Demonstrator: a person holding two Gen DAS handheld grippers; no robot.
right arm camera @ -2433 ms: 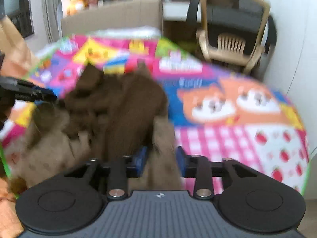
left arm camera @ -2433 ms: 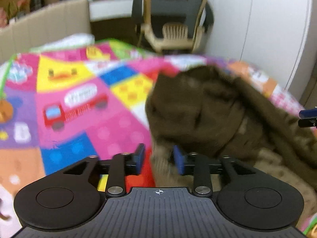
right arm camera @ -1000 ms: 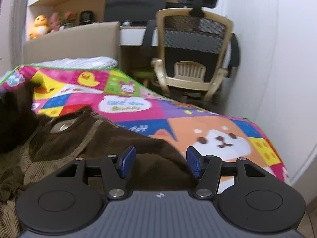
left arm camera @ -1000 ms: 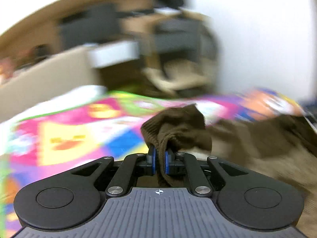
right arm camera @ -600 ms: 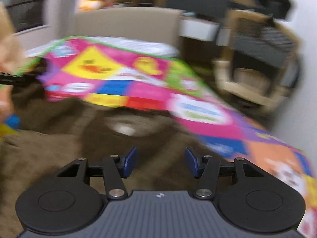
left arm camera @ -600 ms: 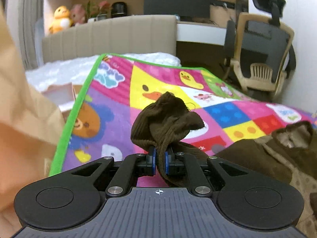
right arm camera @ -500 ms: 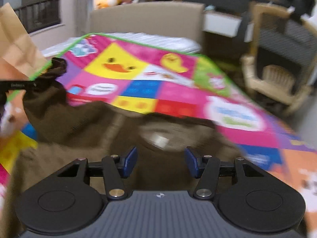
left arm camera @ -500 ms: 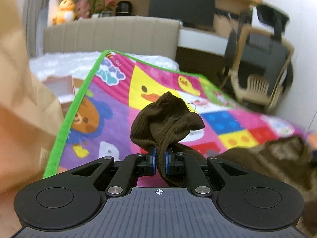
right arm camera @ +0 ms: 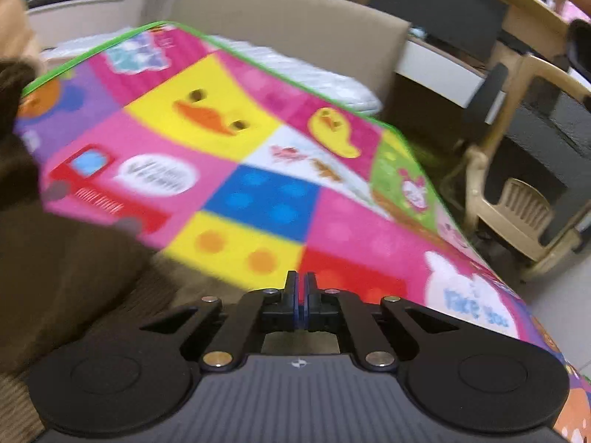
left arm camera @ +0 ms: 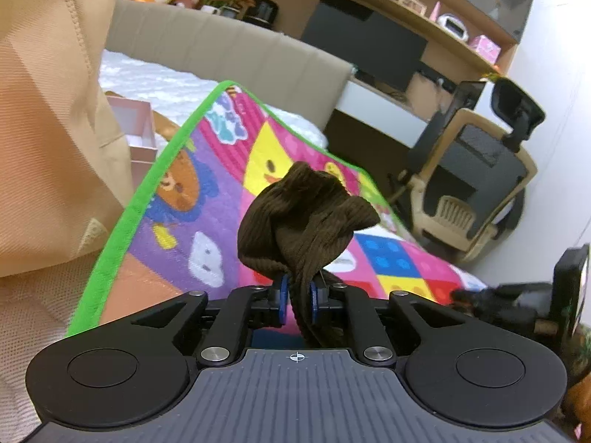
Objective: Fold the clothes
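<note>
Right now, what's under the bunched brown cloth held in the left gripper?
The left gripper is shut on the brown garment. Behind and below the bunch lies the colourful play mat. The patch directly beneath is covered by cloth and gripper body.

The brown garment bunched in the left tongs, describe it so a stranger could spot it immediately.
Find the bright patchwork play mat with the green edge. Over it, the left tongs pinch a wad of dark brown ribbed garment: the only dull, ribbed thing against the cartoon squares.
</note>
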